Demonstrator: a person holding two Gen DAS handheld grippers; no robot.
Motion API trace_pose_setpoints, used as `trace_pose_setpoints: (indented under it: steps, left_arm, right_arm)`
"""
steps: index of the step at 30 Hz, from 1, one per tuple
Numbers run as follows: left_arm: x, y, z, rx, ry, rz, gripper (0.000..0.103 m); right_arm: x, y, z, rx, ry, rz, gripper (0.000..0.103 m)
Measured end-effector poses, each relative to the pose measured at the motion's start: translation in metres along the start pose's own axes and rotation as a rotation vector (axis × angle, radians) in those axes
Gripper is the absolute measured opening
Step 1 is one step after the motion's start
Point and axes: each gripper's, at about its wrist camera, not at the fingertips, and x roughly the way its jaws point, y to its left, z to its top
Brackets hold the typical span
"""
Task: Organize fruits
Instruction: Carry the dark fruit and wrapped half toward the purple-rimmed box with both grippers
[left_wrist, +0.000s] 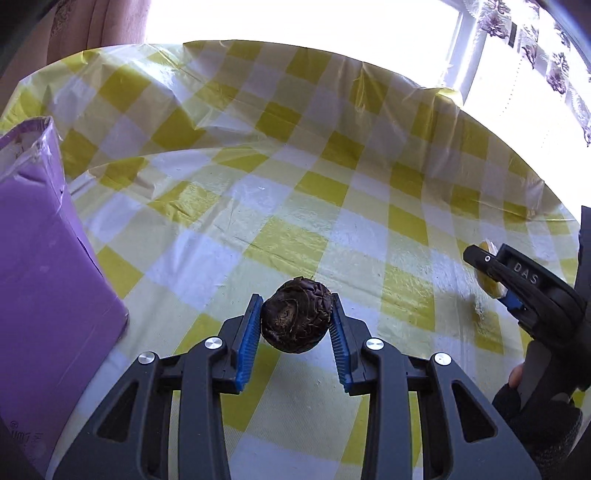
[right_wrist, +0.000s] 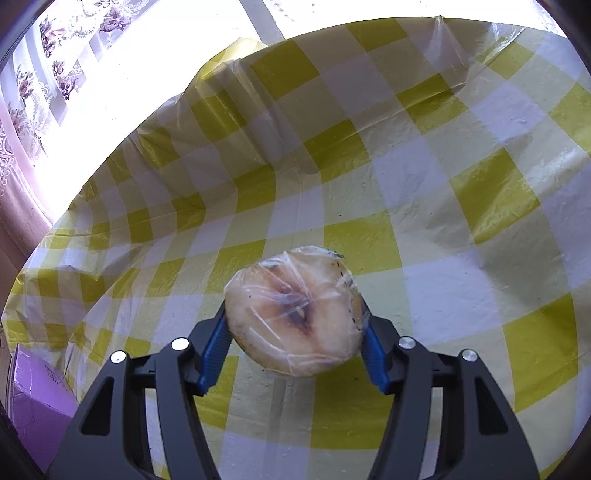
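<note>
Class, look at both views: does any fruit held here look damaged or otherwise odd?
Yes. The left claw holds a dark brown, shrivelled round fruit. The right claw holds a pale cut fruit half in plastic wrap, browned at its core.

The checked surface (left_wrist: 295, 177) lies bare ahead, through the middle and out to its far edge. At the near left a purple box (left_wrist: 48, 266) stands in the way. At the right the other claw (left_wrist: 491, 273) blocks passage.

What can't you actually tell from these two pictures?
- Purple box: left wrist view, cut off by the frame edge; contents unseen.
- Wrapped pale fruit: right wrist view, cling film blurs its type.
- Dark wrinkled fruit in the left claw: kind unclear.
- Window: glare hides outside.
</note>
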Motion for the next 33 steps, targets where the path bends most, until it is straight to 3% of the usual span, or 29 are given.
trace_pose_setpoints:
  steps: [13, 19, 23, 26, 33]
  left_arm:
    - [0.000, -0.003, -0.002, 0.030, -0.014, -0.039, 0.034]
    - [-0.001, -0.004, -0.002, 0.038, -0.018, -0.059, 0.034]
    - [0.000, -0.002, -0.004, 0.045, 0.021, -0.083, 0.034]
    - [-0.005, 0.009, -0.011, 0.030, 0.054, -0.095, 0.034]
    - [-0.042, 0.022, -0.037, 0.111, -0.008, -0.140, 0.034]
  right_arm:
    - [-0.003, 0.001, 0.000, 0.002, -0.002, -0.001, 0.062]
    - [-0.002, -0.003, -0.001, 0.043, 0.027, -0.040, 0.062]
    - [-0.020, -0.004, -0.023, 0.092, 0.015, -0.093, 0.062]
    - [-0.047, 0.008, -0.047, 0.072, -0.044, -0.115, 0.062]
    - [-0.097, 0.041, -0.099, -0.001, -0.134, -0.112, 0.062]
